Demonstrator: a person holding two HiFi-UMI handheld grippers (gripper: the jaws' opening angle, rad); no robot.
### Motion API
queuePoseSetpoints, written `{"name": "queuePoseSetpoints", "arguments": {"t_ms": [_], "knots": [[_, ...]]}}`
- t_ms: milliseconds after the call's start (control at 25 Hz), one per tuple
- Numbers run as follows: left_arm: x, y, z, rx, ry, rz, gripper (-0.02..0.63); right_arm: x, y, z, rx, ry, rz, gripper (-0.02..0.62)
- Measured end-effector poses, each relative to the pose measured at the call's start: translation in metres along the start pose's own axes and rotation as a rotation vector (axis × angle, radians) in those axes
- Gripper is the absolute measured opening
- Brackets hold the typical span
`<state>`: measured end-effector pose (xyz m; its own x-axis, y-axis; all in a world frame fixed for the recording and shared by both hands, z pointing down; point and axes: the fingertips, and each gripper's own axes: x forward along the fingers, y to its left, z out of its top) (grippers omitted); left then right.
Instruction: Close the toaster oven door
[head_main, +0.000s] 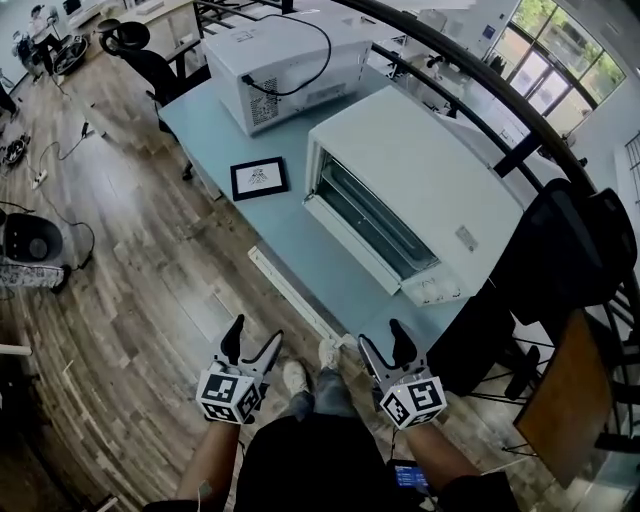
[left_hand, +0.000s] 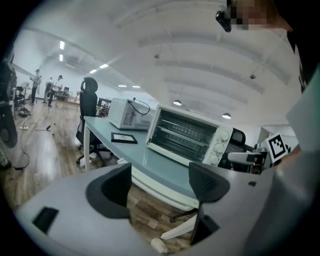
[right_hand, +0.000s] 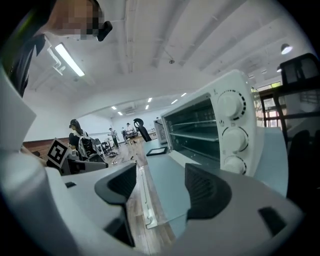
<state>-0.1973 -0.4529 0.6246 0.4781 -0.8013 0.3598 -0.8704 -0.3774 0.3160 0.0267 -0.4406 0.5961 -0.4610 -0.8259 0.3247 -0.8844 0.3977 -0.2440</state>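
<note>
The toaster oven door (head_main: 352, 243) looks a light, stiff, hinged flap, best lifted by its front edge; left gripper (head_main: 252, 338) and right gripper (head_main: 381, 340) hover near the bench (head_main: 300, 250), jaws apart and empty.

1 toaster oven (head_main: 420, 190), 1 microwave (head_main: 285, 65), 1 framed picture (head_main: 259, 178), 2 hand-held grippers (head_main: 255, 336) (head_main: 381, 336), perhaps 2 chairs (head_main: 150, 65) (head_main: 560, 250).

framed card (head_main: 259, 178) ahead of the jaws: print too small to read. toaster oven (right_hand: 241, 125) dial markings: illegible. bench (left_hand: 131, 152) near edge: partly hidden behind both jaws.
</note>
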Motion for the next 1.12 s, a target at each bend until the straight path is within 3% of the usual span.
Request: {"name": "queuePoseSetpoints", "arguments": {"t_ms": [280, 480, 600, 920, 1000, 1120], "knots": [[0.038, 0.008, -0.051, 0.007, 0.141, -0.009, 0.365, 0.019, -0.012, -0.048, 0.045, 0.102, -0.011, 0.299], [0.054, 0.002, -0.089, -0.113, 0.228, -0.036, 0.364, 0.023, -0.011, -0.074, 0.083, 0.170, -0.003, 0.298], [0.065, -0.005, -0.104, -0.247, 0.237, -0.086, 0.364, 0.024, -0.011, -0.081, 0.103, 0.183, 0.003, 0.296], [0.099, -0.007, -0.128, -0.787, 0.169, -0.200, 0.364, 0.018, -0.008, -0.082, 0.154, 0.188, 0.009, 0.296], [0.107, -0.006, -0.131, -0.864, 0.155, -0.220, 0.365, 0.015, -0.008, -0.080, 0.170, 0.188, 0.006, 0.296], [0.112, 0.002, -0.137, -0.879, 0.179, -0.190, 0.364, 0.012, -0.010, -0.077, 0.172, 0.187, 0.002, 0.296]]}}
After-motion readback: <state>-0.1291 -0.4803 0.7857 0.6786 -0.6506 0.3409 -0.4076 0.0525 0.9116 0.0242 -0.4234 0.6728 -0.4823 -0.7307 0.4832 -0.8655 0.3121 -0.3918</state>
